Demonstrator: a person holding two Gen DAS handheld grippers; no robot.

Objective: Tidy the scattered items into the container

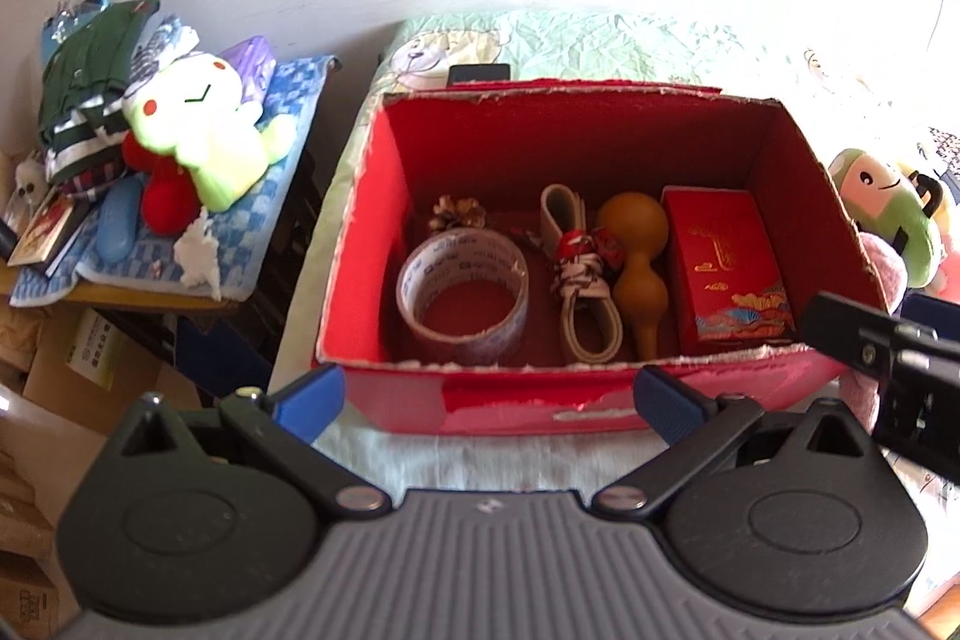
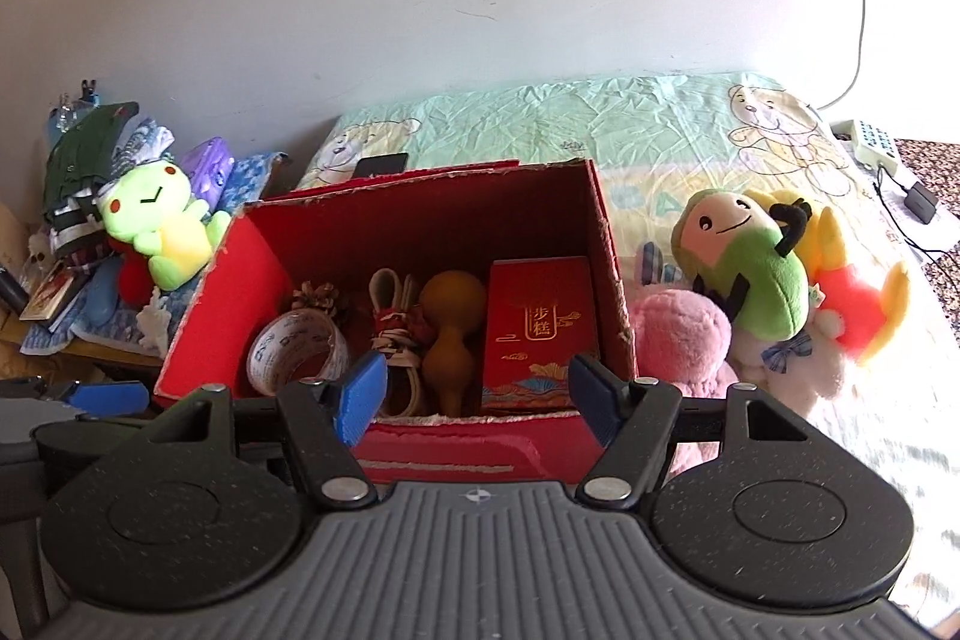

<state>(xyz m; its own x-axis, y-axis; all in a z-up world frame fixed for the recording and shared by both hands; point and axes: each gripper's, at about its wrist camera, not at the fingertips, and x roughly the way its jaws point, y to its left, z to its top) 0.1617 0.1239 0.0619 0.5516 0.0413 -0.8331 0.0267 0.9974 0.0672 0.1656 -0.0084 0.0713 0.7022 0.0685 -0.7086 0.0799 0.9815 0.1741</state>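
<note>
- Both jaws are spread wide and empty: the left gripper (image 1: 489, 397) and the right gripper (image 2: 477, 397) hover just short of the near wall of the red cardboard box (image 1: 600, 409), nothing held between the blue pads (image 2: 362, 399).
- Step in hand is judged as a retreat or final check; five items are already inside and no loose small item is seen on the green bear-print bedsheet (image 2: 600, 124) near the box.
- To do it well, both grippers are best kept above the torn near rim so the light box is not nudged; pads are kept apart until a target is picked.
- If the plush toys count as scattered, the green-and-white plush (image 2: 750, 268) just right of the box is judged the nearest candidate; free floor space is only seen toward the box's back.
- Contents, left to right along the box floor: a clear printed tape roll (image 1: 462, 298) lying on its side, a small brown pine cone (image 1: 459, 214) behind it, a folded beige strap bound with red-and-white cord (image 1: 579, 274), a tan double-bulbed gourd (image 1: 639, 262), and a red gift carton with gold print (image 1: 729, 268) against the right wall.
- Gourd and strap are touching; carton and gourd sit just beside each other.
- Box rims are frayed, near wall scuffed pink-white.
</note>
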